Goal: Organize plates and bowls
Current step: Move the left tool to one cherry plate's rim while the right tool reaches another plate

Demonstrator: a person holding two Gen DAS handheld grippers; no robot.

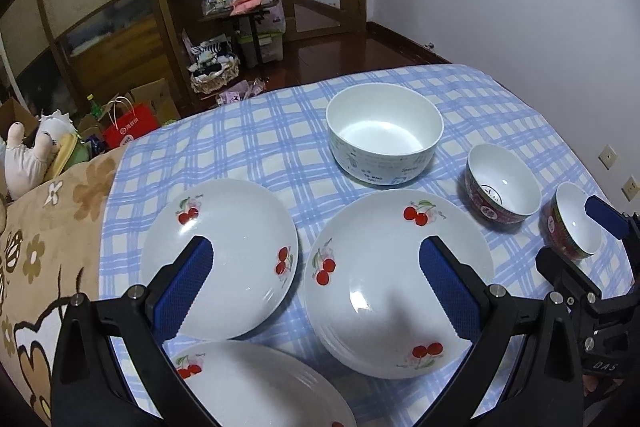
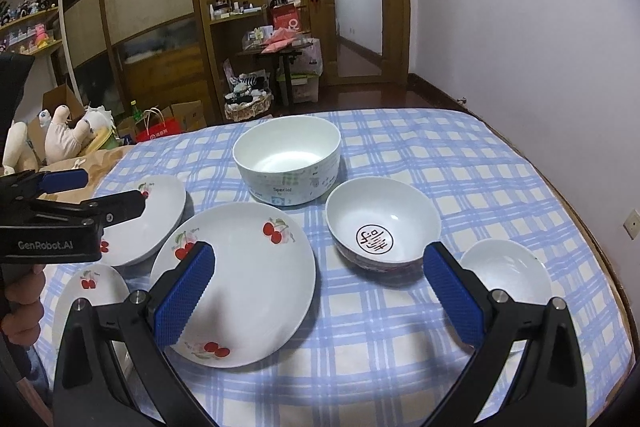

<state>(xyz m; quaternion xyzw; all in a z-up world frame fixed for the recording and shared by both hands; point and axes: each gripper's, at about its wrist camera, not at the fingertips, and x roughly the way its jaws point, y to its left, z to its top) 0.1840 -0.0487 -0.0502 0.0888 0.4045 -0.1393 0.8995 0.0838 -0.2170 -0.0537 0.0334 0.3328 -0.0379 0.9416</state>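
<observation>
Three white cherry-print plates lie on the blue checked cloth (image 1: 260, 131): one at the left (image 1: 240, 227), one in the middle (image 1: 380, 267), one nearest me (image 1: 248, 387). Behind them stands a large white bowl (image 1: 384, 135); to its right are a red-patterned bowl (image 1: 502, 183) and a smaller bowl (image 1: 576, 223). My left gripper (image 1: 316, 251) hangs open above the left and middle plates, holding nothing. My right gripper (image 2: 320, 253) is open and empty over the middle plate (image 2: 248, 291) and the patterned bowl (image 2: 384, 223), with the small bowl (image 2: 508, 275) by its right finger.
A brown flowered blanket (image 1: 48, 247) borders the cloth on the left, with plush toys (image 2: 68, 135) and a red bag (image 1: 128, 127) beyond. A white wall (image 2: 540, 47) runs along the right. A hand (image 2: 20, 307) holds the left gripper (image 2: 100, 193).
</observation>
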